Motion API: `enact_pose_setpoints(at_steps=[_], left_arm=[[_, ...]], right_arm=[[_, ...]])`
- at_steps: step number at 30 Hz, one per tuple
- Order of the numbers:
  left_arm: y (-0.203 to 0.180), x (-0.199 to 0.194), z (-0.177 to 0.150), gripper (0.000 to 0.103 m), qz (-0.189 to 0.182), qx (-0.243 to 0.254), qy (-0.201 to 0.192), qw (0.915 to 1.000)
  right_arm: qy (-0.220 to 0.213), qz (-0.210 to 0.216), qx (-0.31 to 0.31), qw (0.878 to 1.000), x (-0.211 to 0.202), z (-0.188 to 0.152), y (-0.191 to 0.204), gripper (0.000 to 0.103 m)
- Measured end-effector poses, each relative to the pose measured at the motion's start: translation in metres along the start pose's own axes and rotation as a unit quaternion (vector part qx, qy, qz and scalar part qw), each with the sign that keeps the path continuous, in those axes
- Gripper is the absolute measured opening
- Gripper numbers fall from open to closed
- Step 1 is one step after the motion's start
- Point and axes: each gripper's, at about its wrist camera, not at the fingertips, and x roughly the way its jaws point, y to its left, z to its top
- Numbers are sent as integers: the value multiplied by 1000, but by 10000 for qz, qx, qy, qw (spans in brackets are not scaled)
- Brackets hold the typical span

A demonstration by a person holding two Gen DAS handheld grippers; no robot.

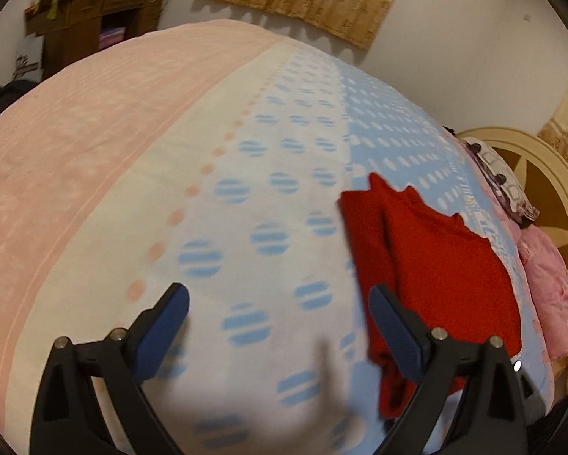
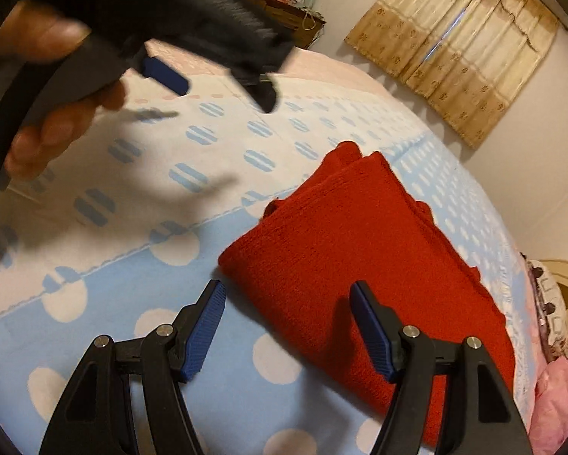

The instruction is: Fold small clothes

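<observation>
Left tool (image 1: 278, 320): fingers apart, holding nothing, above the bed (image 1: 94, 159).
Right tool (image 2: 287, 324): fingers apart, holding nothing.
Red cloth (image 2: 359, 250): folded, on the bed near its headboard (image 1: 549, 197) end.

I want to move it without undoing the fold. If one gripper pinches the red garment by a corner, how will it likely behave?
The red garment looks like soft knit lying in folded layers, so it would probably droop and unfold. It seems light, and its fuzzy texture should grip the ribbed pads rather than slip. Pushed, it would likely bunch on the bedspread.

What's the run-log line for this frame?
left tongs: open, empty | right tongs: open, empty | red garment: folded on bedspread
</observation>
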Motion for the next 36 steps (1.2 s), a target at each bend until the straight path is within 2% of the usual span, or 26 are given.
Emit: enact_pose_setpoints(at_steps=[5, 8, 15, 17, 18, 20, 21, 22, 25, 29, 36], left_arm=[[-24, 24, 16, 98, -281, 129, 119, 9995], [-39, 43, 21, 98, -613, 155, 210, 9978], [-59, 77, 27, 96, -625, 328, 451, 9965], [-61, 83, 28, 90, -610, 359, 464, 9964], [-61, 86, 29, 83, -639, 372, 490, 9961], [-60, 89, 30, 79, -655, 360, 495, 9960], [-60, 88, 31, 73, -709, 344, 453, 9959], [-59, 89, 32, 67, -788, 335, 470, 9952], [-57, 96, 33, 20, -1068, 202, 718, 9915], [-54, 97, 35, 15, -1189, 48, 759, 9900], [-49, 88, 43, 13, -1540, -311, 633, 9855]], right_arm=[[-52, -20, 92, 9999, 1, -4, -1, 69], [-82, -49, 122, 9999, 2, -6, -1, 69], [-136, -123, 92, 9998, 1, -7, 1, 69], [-146, -120, 96, 9998, 3, -7, 1, 69], [-150, -112, 104, 9998, 3, -7, 1, 69], [-156, -95, 116, 9998, 3, -8, 1, 68], [-161, -69, 116, 9998, 2, -8, 1, 67], [-170, -34, 92, 9998, 2, -7, 2, 61], [-144, -90, 2, 9999, 2, -7, 5, 24], [-262, 5, 188, 9995, -6, -6, -4, 12], [-481, 131, 614, 9969, -27, -6, -30, 10]])
